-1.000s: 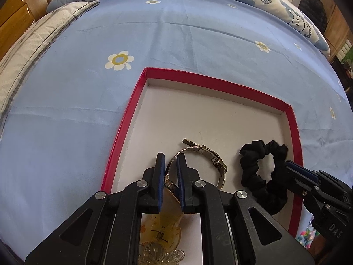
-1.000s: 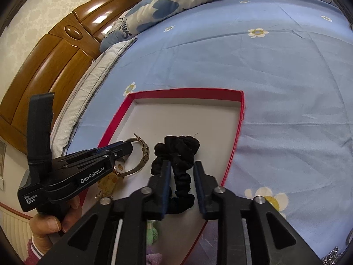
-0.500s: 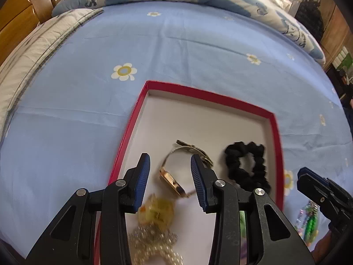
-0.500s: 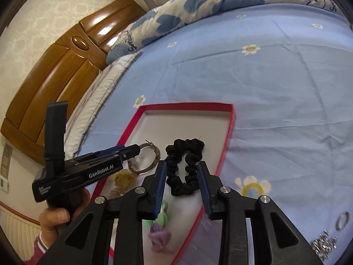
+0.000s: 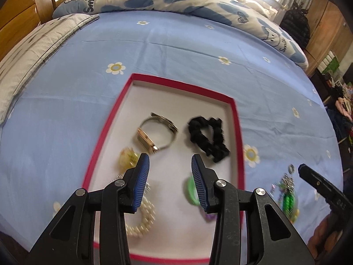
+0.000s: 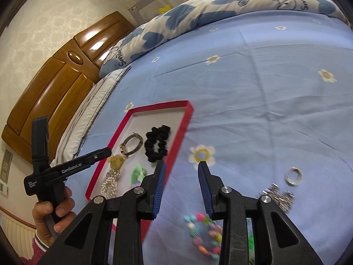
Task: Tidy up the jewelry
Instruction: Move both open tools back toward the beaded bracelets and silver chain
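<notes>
A red-rimmed tray (image 5: 106,130) (image 6: 178,137) lies on the blue bedsheet. In it are a metal watch (image 5: 157,132) (image 6: 131,146), a black scrunchie (image 5: 207,134) (image 6: 157,143), a yellow clip (image 5: 126,156), a pearl bracelet (image 5: 143,214) (image 6: 110,183) and a green clip (image 5: 190,190) (image 6: 138,174). My left gripper (image 5: 169,174) is open and empty above the tray. My right gripper (image 6: 181,181) is open and empty over the sheet right of the tray. On the sheet lie a colourful bead bracelet (image 6: 205,231), a pale ring (image 6: 294,175) and a silver chain piece (image 6: 275,196).
A blue-heart duvet (image 5: 176,2) is bunched at the far side of the bed. A wooden headboard (image 6: 55,88) stands at the left. Green and mixed trinkets (image 5: 289,196) lie on the sheet right of the tray.
Both grippers opened, letting go of the watch and the scrunchie in the tray, and pulled back and up. The right gripper moved right, off the tray.
</notes>
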Demonstrator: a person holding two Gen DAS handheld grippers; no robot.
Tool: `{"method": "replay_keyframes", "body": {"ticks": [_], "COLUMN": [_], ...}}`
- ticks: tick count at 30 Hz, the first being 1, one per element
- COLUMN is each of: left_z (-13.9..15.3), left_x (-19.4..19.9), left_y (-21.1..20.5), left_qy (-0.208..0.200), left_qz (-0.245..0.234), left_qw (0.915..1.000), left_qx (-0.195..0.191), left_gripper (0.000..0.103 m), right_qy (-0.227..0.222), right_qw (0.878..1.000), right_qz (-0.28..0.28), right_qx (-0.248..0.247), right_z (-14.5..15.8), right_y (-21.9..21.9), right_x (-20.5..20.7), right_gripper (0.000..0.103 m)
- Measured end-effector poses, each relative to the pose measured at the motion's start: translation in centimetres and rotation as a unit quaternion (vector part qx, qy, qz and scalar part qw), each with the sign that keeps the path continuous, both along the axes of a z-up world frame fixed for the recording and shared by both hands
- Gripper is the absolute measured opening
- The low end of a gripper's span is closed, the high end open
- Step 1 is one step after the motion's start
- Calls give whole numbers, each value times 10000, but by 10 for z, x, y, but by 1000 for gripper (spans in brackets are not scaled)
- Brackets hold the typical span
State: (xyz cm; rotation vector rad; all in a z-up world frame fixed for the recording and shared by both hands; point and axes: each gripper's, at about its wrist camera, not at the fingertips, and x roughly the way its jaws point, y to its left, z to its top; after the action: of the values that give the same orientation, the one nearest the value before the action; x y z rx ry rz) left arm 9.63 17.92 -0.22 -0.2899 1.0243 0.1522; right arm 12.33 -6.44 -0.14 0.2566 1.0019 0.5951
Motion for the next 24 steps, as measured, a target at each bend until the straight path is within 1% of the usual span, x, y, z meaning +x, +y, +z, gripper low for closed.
{"method": "replay_keyframes", "body": {"ticks": [3,7,12,18,24], "left_z": [6,14,21,19,12], "left_x": [-10,-19,-28,-39,-50], "left_y": [-13,-31,-52,-80,-105], "left_qy": [-62,-147,-220,-184,-96], "left_qz": [-102,-270,-477,-757,-1026], "left_qw": [9999,9995,9985,9968,9945], "left_qx": [-48,-62,-119,-152,-184], "left_gripper": [38,38,39,40,40], "right_qy": [-78,-167,-127,-47,32], "right_qw": [9999,9992,9981,9969,9963], "right_qz": [-138,-325,-568,-764,-838], "right_qx": [-18,-135,-192,-181,-209], "right_z": [6,10,6,0,-8], "right_y": [-19,-41,-70,-91,-104], "right_x": [-10,-26,-45,-61,-76], "right_gripper": [37,37,37,38,38]}}
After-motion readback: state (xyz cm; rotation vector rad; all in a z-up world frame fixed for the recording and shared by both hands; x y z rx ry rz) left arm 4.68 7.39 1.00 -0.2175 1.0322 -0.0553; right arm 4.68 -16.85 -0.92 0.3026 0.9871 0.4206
